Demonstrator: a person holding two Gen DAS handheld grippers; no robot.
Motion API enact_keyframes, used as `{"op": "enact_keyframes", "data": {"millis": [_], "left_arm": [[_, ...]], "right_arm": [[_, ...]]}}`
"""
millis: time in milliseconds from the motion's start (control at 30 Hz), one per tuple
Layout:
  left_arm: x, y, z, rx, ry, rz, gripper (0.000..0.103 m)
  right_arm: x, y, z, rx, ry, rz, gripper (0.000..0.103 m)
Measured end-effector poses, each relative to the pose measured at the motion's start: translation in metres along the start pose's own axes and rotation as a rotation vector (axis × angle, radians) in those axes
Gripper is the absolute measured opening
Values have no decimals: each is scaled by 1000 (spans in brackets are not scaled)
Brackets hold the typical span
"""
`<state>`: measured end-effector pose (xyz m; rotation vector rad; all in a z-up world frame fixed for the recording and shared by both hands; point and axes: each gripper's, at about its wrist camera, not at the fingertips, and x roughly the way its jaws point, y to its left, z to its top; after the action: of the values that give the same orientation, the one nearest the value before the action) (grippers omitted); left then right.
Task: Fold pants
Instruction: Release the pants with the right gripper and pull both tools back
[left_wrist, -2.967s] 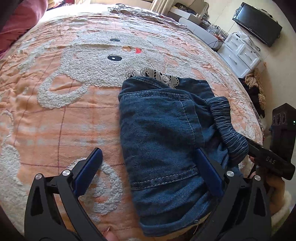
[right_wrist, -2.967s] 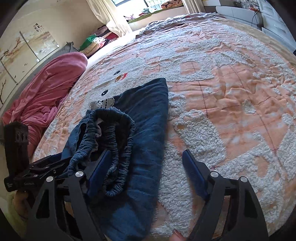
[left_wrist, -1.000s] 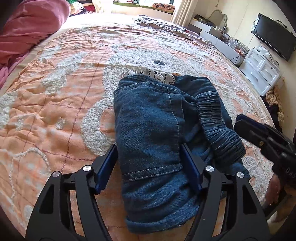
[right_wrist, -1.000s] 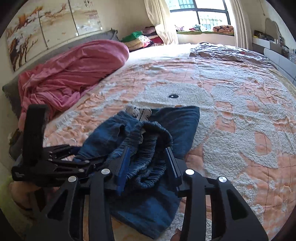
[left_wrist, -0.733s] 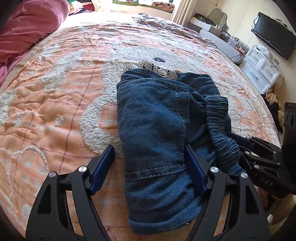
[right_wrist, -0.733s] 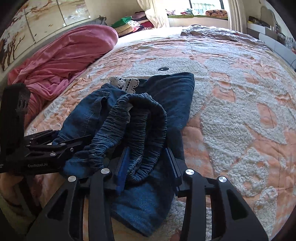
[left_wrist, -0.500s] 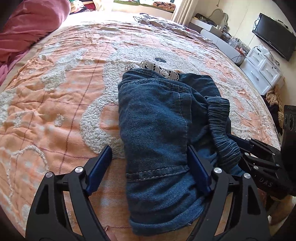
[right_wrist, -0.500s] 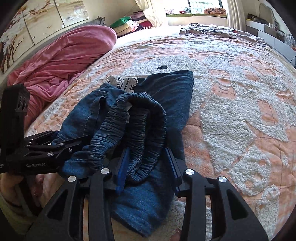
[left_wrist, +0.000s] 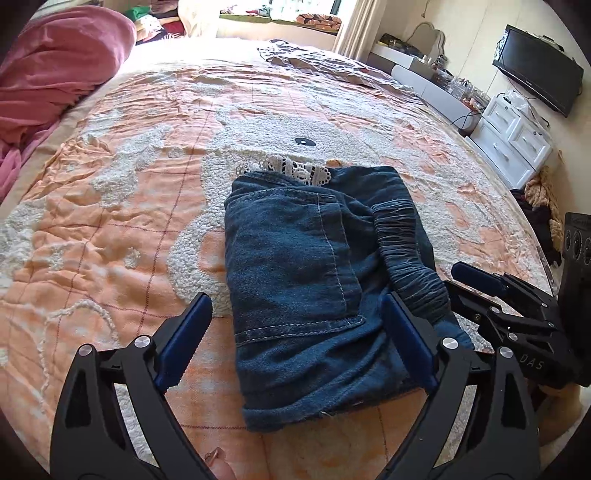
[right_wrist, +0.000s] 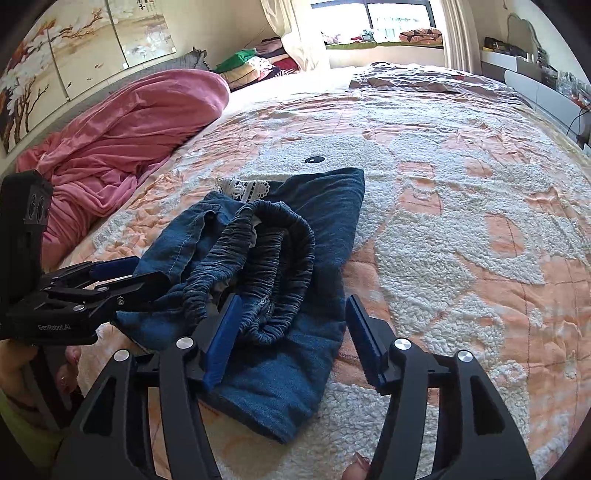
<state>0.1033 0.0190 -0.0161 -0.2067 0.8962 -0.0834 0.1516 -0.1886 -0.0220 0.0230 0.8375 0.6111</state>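
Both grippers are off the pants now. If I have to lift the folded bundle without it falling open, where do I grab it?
Probably the folded pants at the near folded end, coming from the near side. There the denim is stacked in one thick, even edge. The gathered elastic waistband bulges loosely, so pinching it alone would likely pull a layer out. The left gripper, jaws just opened, straddles that end; the right gripper is open beside it.

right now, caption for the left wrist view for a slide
Open left gripper straddles folded denim pants on an orange quilt, right gripper alongside.

Peach quilted bed (left_wrist: 110, 221) carries folded denim pants (left_wrist: 314, 277), pink blanket (left_wrist: 48, 66).
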Motion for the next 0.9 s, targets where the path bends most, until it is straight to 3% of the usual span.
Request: {"op": "enact_keyframes", "data": {"millis": [100, 167, 300, 400, 900], "left_arm": [[-10, -3, 1, 6, -18, 5, 93], [-16, -4, 1, 10, -25, 4, 93], [-27, -8, -1, 25, -32, 17, 93], [-35, -10, -5, 31, -36, 28, 93], [-63, -7, -59, -1, -43, 81, 94]], "right_arm": [[-9, 1, -1, -9, -17, -33, 74], [-16, 1, -1, -8, -31, -43, 77], [-29, 4, -2, -13, -62, -69, 92], [-40, 8, -2, -31, -85, -96, 97], [-88, 18, -31, -34, -131, -128, 98]]}}
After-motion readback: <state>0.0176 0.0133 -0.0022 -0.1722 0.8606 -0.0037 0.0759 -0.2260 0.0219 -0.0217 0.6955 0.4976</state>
